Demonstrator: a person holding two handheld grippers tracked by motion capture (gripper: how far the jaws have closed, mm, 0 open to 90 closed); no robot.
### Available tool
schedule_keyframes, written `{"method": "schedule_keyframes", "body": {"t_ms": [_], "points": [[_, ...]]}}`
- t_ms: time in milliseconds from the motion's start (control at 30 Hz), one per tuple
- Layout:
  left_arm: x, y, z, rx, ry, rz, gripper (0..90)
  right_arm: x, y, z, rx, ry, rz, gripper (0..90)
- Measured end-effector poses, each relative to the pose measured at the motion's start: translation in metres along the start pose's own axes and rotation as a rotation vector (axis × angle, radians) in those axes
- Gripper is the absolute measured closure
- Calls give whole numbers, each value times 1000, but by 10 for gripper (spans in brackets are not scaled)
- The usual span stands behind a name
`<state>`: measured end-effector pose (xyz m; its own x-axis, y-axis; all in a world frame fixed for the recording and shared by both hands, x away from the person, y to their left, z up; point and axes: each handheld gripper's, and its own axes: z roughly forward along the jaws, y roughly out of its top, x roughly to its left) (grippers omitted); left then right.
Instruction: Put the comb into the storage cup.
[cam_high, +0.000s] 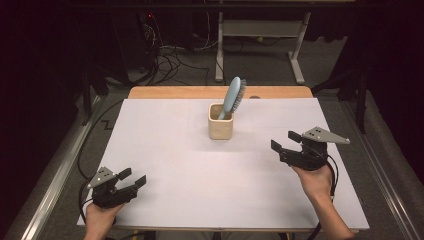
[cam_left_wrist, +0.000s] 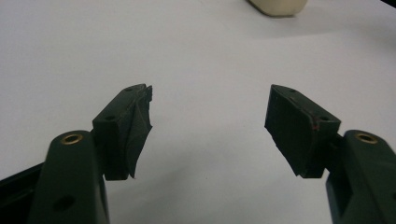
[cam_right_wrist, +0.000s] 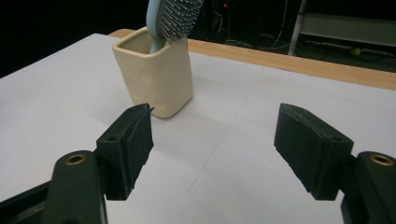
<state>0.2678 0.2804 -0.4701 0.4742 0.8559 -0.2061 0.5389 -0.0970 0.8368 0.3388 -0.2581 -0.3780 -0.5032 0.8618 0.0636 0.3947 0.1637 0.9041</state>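
A cream square cup (cam_high: 220, 128) stands upright on the white table (cam_high: 170, 155), a little behind its middle. A light blue hairbrush (cam_high: 233, 95) stands handle-down in it and leans right, bristles to the right. In the right gripper view the cup (cam_right_wrist: 155, 78) and the brush head (cam_right_wrist: 174, 16) lie ahead and to the left. My right gripper (cam_high: 284, 141) hovers open to the right of the cup, apart from it, with nothing between its fingers. My left gripper (cam_high: 133, 177) rests open at the near left corner, pointing toward the cup (cam_left_wrist: 278, 6).
A bare wooden strip (cam_high: 220, 92) runs along the table's far edge. Beyond it on the floor are tangled cables (cam_high: 170, 60) and a white metal frame (cam_high: 260, 35). A metal rail (cam_high: 55, 175) runs along the left side.
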Motion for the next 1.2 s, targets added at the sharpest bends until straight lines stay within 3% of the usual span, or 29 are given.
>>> {"method": "schedule_keyframes", "body": {"t_ms": [1200], "points": [[1, 0, -1, -10, -7, -20, 316, -8, -26, -28, -20, -4, 51, 287]]}}
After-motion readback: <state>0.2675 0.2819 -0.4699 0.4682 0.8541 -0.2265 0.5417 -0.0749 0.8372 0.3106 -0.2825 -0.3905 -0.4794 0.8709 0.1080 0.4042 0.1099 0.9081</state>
